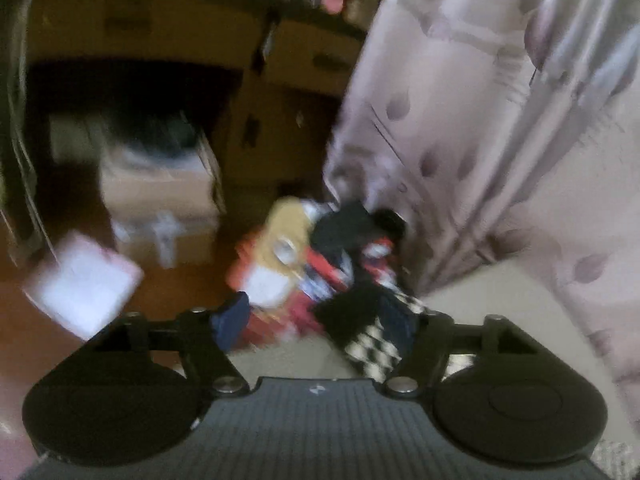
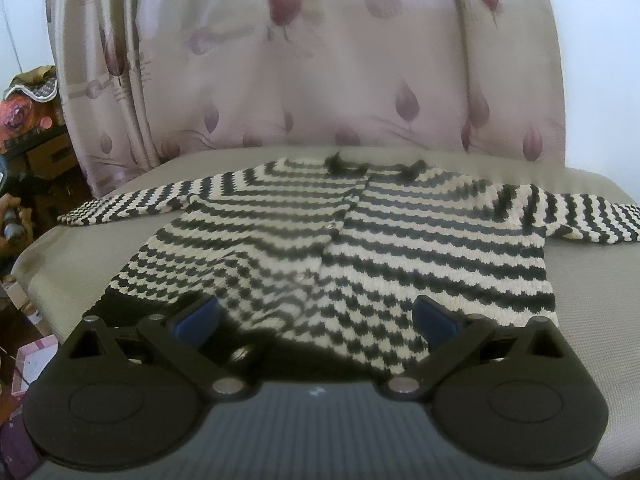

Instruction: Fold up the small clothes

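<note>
From my left gripper (image 1: 320,320), jaws spread wide and holding nothing, I see a blurred heap of small clothes (image 1: 320,264) at twelve o'clock, cardboard boxes (image 1: 160,208) at ten, and a patterned curtain (image 1: 500,120) at two. My right gripper (image 2: 316,316) also gapes empty over the hem of a black-and-white striped cardigan (image 2: 344,236). It lies flat on the grey-beige padded surface (image 2: 88,248), collar toward twelve, sleeves stretched along nine-to-three, curtain behind it.
</note>
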Available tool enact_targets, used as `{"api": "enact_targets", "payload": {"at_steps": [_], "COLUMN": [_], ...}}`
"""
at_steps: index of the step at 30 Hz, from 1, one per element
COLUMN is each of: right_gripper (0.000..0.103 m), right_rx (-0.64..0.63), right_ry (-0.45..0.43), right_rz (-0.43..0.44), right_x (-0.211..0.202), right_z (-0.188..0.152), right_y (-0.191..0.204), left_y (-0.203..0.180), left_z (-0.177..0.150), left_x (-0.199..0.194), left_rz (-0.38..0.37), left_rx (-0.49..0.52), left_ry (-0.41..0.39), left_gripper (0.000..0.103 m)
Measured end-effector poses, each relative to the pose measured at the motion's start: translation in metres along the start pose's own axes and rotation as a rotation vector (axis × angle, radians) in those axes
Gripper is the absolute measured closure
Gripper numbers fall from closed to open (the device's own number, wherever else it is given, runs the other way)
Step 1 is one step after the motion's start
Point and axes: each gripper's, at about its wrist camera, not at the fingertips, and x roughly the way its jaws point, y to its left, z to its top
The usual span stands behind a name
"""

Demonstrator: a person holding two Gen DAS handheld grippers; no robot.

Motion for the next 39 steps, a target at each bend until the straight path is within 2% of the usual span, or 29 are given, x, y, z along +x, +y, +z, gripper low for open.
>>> {"api": "enact_targets", "payload": {"at_steps": [2, 5, 7, 9, 10, 14, 16, 17, 18, 20, 21, 27, 31, 36, 39], "right_gripper": [0.000, 0.000, 0.000, 0.000, 0.000, 0.003, 0.009, 0.015, 0.027, 0.044, 0.050, 0.049, 0.049, 0.049, 0.047], "right_rx": [0.005, 0.013, 0.032, 0.090, 0.124, 0.279, 0.364, 0.393, 0.404, 0.425, 0.453, 0.671, 0.844, 0.976, 0.979], "right_ry": [-0.008, -0.035, -0.061, -0.092, -0.109, -0.171, -0.183, -0.186, -0.182, -0.161, -0.150, -0.133, -0.152, -0.176, -0.199], "right_rz": [0.001, -0.006, -0.008, -0.018, -0.028, -0.083, -0.110, -0.132, -0.163, -0.250, -0.274, -0.389, -0.412, -0.363, -0.349], "right_x": [-0.002, -0.006, -0.011, -0.016, -0.019, -0.035, -0.041, -0.043, -0.044, -0.041, -0.038, -0.016, 0.007, 0.037, 0.052], "right_z": [0.001, 0.002, 0.004, 0.006, 0.008, 0.010, 0.012, 0.014, 0.015, 0.021, 0.023, 0.027, 0.022, 0.019, 0.024], "right_y": [-0.001, -0.003, -0.010, -0.027, -0.038, -0.102, -0.142, -0.164, -0.184, -0.226, -0.249, -0.378, -0.450, -0.506, -0.523], "left_y": [0.004, -0.003, -0.014, -0.032, -0.041, -0.082, -0.099, -0.106, -0.112, -0.119, -0.122, -0.132, -0.133, -0.141, -0.145], "left_z": [0.000, -0.008, -0.023, -0.040, -0.051, -0.094, -0.111, -0.118, -0.124, -0.135, -0.140, -0.161, -0.168, -0.173, -0.177], "left_x": [-0.008, -0.025, -0.043, -0.061, -0.069, -0.088, -0.084, -0.081, -0.076, -0.070, -0.067, -0.073, -0.080, -0.082, -0.082], "left_rz": [0.007, 0.007, -0.040, -0.107, -0.136, -0.234, -0.298, -0.327, -0.332, -0.346, -0.347, -0.304, -0.289, -0.248, -0.227], "left_rx": [0.016, 0.108, 0.178, 0.248, 0.275, 0.427, 0.446, 0.450, 0.440, 0.395, 0.380, 0.437, 0.482, 0.557, 0.591], "left_ry": [-0.031, -0.065, -0.087, -0.087, -0.094, -0.125, -0.082, -0.044, -0.005, 0.046, 0.052, 0.013, -0.011, -0.016, -0.018], "left_gripper": [0.024, 0.024, 0.022, 0.013, 0.013, 0.009, 0.008, 0.008, 0.008, 0.008, 0.008, 0.008, 0.007, 0.006, 0.005]}}
